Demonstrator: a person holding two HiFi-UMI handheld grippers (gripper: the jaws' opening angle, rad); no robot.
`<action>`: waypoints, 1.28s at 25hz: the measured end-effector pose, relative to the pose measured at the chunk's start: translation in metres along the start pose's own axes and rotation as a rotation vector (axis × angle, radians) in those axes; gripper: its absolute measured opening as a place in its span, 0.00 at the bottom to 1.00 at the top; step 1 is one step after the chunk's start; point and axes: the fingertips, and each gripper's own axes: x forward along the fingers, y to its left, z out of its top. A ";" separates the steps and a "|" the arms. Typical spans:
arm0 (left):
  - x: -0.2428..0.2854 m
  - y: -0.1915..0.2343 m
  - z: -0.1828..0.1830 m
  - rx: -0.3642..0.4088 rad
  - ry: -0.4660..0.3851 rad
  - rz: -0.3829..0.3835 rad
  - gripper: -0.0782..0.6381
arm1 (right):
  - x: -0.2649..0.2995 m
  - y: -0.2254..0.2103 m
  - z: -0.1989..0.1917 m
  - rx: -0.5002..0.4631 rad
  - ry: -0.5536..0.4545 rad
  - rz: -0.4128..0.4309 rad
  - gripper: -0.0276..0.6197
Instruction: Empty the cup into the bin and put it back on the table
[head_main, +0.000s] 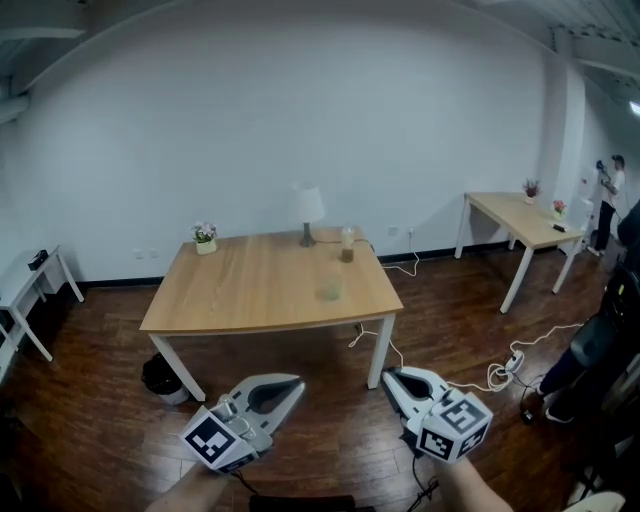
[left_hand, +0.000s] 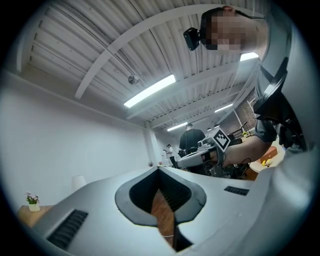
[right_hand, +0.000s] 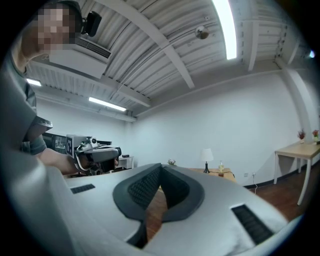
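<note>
looked down from the head across a dark wood floor toward a light wooden tabletop (head_main: 240, 295). held low in the foreground, well short of it: left tongs (head_main: 292, 388) and right tongs (head_main: 391, 380), both shut tip to tip and gripping nothing. near the tabletop's front edge, a faint see-through cup (head_main: 329, 288), probably the one to empty, though too blurred to be sure. further back, a white lamp (head_main: 308, 212), a taller clear vessel (head_main: 347, 244) just beside it, and a small flower pot (head_main: 205, 238) at the far left corner. beneath the near left corner, a dark bin (head_main: 160, 376) on the floor.

step in hand, as judged: the approach to the tabletop to fetch the cup. best done by stepping right up first, opening one pair of tongs before arrival, coming in level at the cup's mid-height, and squeezing lightly to avoid buckling a thin wall. worth keeping upright until over the bin.

shown only by the head view: cup and bin together. from the left gripper view: ceiling lights, the flower pot low at the left, the right tongs alongside, no cup. from the right gripper view: lamp and tall vessel far off, the left tongs alongside, tabletop's front hidden behind the shut jaws.
</note>
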 end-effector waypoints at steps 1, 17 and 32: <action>0.004 0.004 -0.003 0.004 -0.003 0.000 0.10 | 0.003 -0.005 0.000 0.003 0.001 0.000 0.04; 0.062 0.113 -0.046 -0.004 -0.043 -0.045 0.10 | 0.103 -0.083 -0.005 0.018 0.022 -0.025 0.04; 0.086 0.245 -0.088 -0.043 -0.081 -0.042 0.10 | 0.219 -0.152 0.003 0.021 0.040 -0.084 0.04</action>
